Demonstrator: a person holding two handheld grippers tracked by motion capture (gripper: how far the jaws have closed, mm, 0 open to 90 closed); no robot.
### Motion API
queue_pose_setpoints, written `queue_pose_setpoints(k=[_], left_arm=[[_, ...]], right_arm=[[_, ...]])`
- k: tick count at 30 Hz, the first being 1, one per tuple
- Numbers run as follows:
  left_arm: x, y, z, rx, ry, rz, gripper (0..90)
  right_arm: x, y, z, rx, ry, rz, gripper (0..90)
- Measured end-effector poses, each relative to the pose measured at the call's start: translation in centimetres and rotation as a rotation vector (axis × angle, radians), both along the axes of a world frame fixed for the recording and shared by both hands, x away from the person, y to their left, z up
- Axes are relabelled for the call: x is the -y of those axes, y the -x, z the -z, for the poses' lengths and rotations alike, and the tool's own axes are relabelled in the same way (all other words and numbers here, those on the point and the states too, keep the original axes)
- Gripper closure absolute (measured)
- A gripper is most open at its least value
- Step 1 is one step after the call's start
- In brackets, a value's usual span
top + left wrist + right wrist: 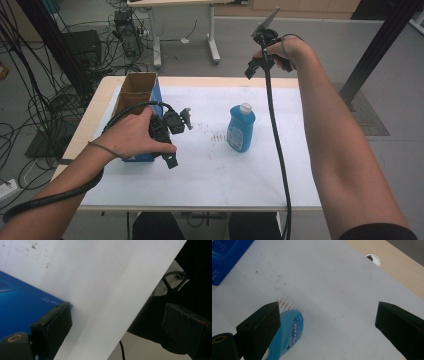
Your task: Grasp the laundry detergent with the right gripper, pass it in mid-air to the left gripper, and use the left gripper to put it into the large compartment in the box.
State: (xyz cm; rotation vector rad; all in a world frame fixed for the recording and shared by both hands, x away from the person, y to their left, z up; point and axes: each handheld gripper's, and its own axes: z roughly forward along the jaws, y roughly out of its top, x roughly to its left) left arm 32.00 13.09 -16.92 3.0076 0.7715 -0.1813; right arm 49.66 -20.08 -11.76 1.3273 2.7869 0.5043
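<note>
A blue bottle (241, 128) with a white cap stands upright in the middle of the white sheet (225, 172). An open blue carton (136, 96) stands at the sheet's left. My left gripper (172, 139) is held low beside the carton's near right corner. In the left gripper view it (120, 326) is open and empty, with the blue carton (22, 307) behind its left jaw. My right gripper (255, 65) is raised above the table's far edge. Its own view shows it (327, 322) open and looking down, with the bottle (290, 333) beside its left jaw, untouched.
The wooden table (102, 97) shows around the sheet, and a cable hole (372, 258) sits in it. Cables cover the floor at the left. A white desk frame (212, 45) stands behind. The right gripper's cable (277, 150) hangs across the sheet's right side.
</note>
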Motion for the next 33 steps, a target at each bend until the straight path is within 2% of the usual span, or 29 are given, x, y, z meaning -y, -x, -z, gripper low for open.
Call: queue_pose_setpoints(k=[16, 26, 33], left_arm=[[0.1, -0.1, 0.2, -0.004, 0.003, 0.006, 9.3], [0.5, -0.2, 0.2, -0.010, 0.002, 0.016, 9.3], [0.5, -0.2, 0.3, -0.015, -0.002, 0.009, 9.3]], right_arm=[[-0.1, 0.2, 0.1, 0.005, -0.001, -0.006, 6.1], [0.4, 1.1, -0.6, 0.026, -0.006, -0.009, 6.1], [1.1, 2.4, -1.2, 0.044, -0.020, -0.017, 6.2]])
